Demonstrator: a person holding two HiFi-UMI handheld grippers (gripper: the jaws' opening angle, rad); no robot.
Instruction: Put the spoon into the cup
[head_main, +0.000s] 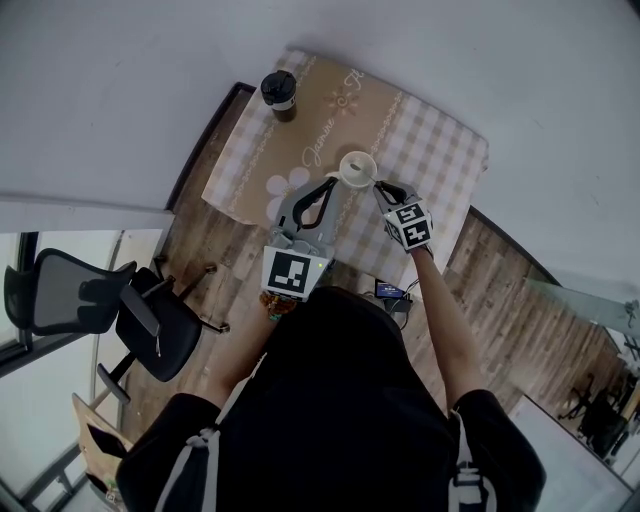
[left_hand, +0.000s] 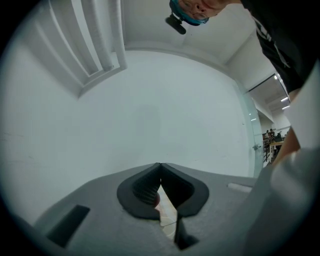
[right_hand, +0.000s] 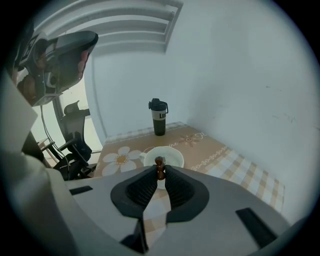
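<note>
A white cup (head_main: 357, 167) stands on the checked tablecloth (head_main: 440, 150); in the right gripper view the cup (right_hand: 167, 154) sits just beyond the jaws. My right gripper (right_hand: 159, 173) is shut on a thin brown spoon handle (right_hand: 159, 165), whose knobbed end pokes up between the pads in front of the cup. Seen from the head view, the right gripper (head_main: 381, 187) is at the cup's right rim; the spoon's bowl is hidden. My left gripper (head_main: 333, 181) rests just left of the cup, jaws closed tip to tip. The left gripper (left_hand: 160, 167) faces a bare white wall, holding nothing I can see.
A black lidded tumbler (head_main: 279, 92) stands at the cloth's far corner, also in the right gripper view as the tumbler (right_hand: 159, 117). An office chair (head_main: 100, 300) sits left of the table. White walls close in behind the table.
</note>
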